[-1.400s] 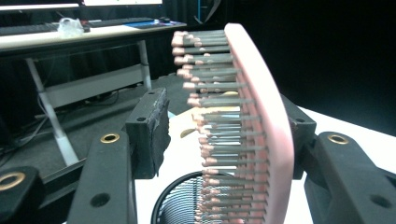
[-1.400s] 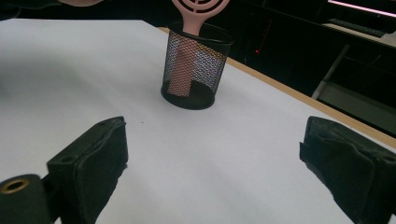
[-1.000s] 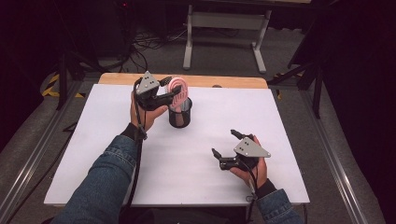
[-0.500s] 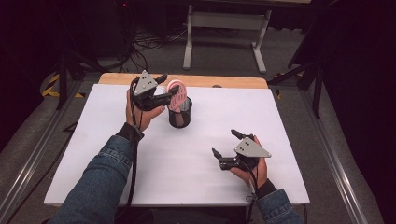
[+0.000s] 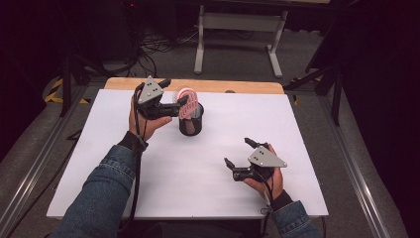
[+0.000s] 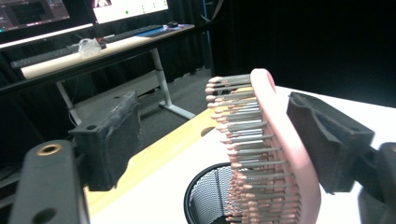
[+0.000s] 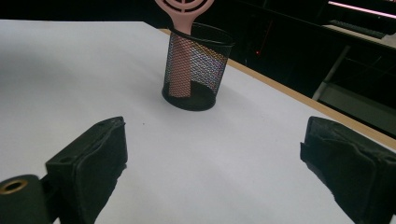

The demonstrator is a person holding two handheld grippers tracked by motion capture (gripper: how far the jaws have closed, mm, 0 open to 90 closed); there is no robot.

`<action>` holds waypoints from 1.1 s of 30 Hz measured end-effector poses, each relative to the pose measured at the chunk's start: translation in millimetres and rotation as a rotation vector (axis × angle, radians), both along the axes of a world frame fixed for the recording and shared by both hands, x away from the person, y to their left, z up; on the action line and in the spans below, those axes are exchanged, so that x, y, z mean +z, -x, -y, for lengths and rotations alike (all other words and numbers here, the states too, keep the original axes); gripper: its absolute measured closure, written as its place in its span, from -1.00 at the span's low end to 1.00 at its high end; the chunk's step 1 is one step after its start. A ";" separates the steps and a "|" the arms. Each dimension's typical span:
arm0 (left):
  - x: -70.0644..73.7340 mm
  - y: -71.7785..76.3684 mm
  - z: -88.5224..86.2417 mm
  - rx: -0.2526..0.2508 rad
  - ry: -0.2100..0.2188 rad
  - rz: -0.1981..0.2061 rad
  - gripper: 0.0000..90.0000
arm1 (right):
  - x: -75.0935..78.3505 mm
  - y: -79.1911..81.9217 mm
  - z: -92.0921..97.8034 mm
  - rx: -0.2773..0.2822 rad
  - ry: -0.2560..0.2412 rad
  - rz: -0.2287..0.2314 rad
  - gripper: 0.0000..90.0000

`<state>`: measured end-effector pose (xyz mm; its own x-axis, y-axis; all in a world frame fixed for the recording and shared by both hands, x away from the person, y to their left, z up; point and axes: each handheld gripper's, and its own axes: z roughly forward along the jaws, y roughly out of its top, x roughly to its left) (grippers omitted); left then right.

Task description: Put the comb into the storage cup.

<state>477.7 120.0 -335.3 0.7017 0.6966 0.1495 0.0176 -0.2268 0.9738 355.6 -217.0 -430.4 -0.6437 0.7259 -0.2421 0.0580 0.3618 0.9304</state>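
Observation:
A pink hairbrush (image 5: pixel 187 99) stands handle-down in a black mesh cup (image 5: pixel 190 121) at the back of the white table top (image 5: pixel 148 173). My left gripper (image 5: pixel 174 94) is open around the brush head. In the left gripper view the brush (image 6: pixel 280 140) rests its back against the right-hand jaw, bristles facing the other jaw, which is well apart from it, above the cup (image 6: pixel 201 196). My right gripper (image 5: pixel 237 151) is open and holds nothing, low over the table's front right. In the right gripper view the cup (image 7: pixel 196 70) and brush (image 7: pixel 180 46) stand ahead of the right gripper (image 7: pixel 215 158).
A wooden strip (image 5: pixel 208 85) runs along the table's far edge. Beyond it stand a white desk frame (image 5: pixel 237 29) and cables on the floor. A desk with monitors (image 6: pixel 126 9) appears behind in the left gripper view. A metal rail (image 5: pixel 34 168) runs left of the table.
My left hand and gripper have drifted slightly to the left at the brush head. The brush stays in the cup. The right gripper has not moved.

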 end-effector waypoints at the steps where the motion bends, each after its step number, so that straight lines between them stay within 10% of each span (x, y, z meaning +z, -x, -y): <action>1: -0.2 -0.2 -1.2 -0.004 -0.004 0.001 -0.60 | 0.0 0.1 0.0 0.000 0.000 0.001 -0.83; 33: -13.8 22.5 -18.5 -0.069 -0.098 0.031 -0.92 | 1.3 0.5 0.9 -0.003 0.000 0.006 -0.86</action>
